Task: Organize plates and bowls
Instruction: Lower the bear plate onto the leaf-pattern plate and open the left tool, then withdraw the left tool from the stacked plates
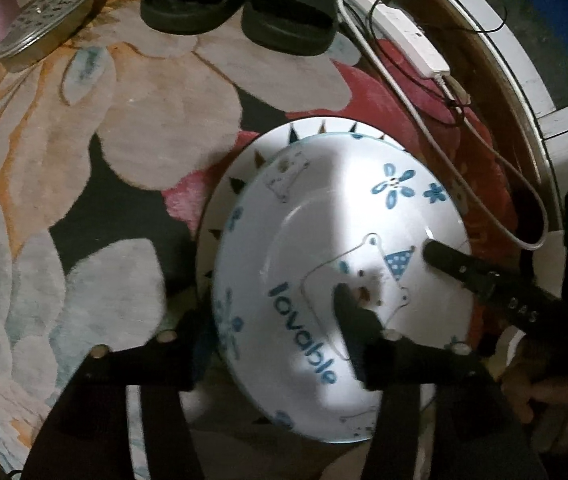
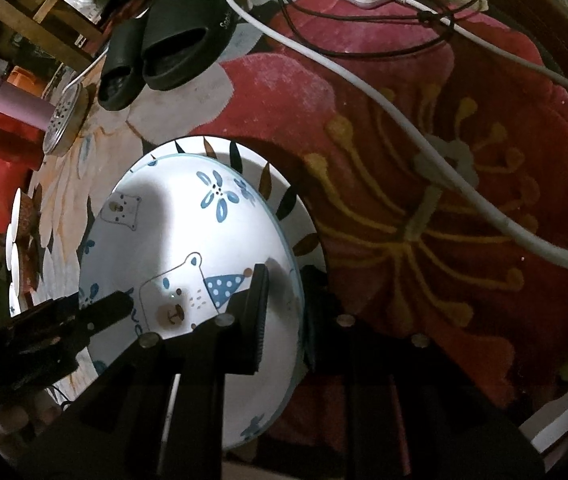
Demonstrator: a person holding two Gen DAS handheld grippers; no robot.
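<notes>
A white bowl with a bear [image 1: 324, 240] is seen sitting inside a wider plate with leaf marks on its rim [image 1: 227, 188]. Both are resting on a flowery rug [image 1: 83, 120].

The bowl looks hard, smooth and shiny, so it is likely to be slippery. It is probably a bit heavy and can be broken if it is dropped. The best place to be held is the thin rim, with one finger inside and one finger outside.

The right gripper [image 2: 279, 312] is squeezed onto the bowl's rim. One finger [image 2: 257, 312] is seen inside the bowl, and the other is partly hidden behind the wall.

The left gripper [image 1: 267, 332] is spread apart across the other side of the rim. One finger [image 1: 350, 308] is laid inside the bowl, and the other is outside. The bowl's wall is between them, but it is not pressed.

Nothing is seen inside the bowl. Only the bowl is held by the plate.

Black slippers [image 1: 239, 4], a power strip [image 1: 404, 36] and a round tin [image 1: 43, 20] are left farther back on the rug.
</notes>
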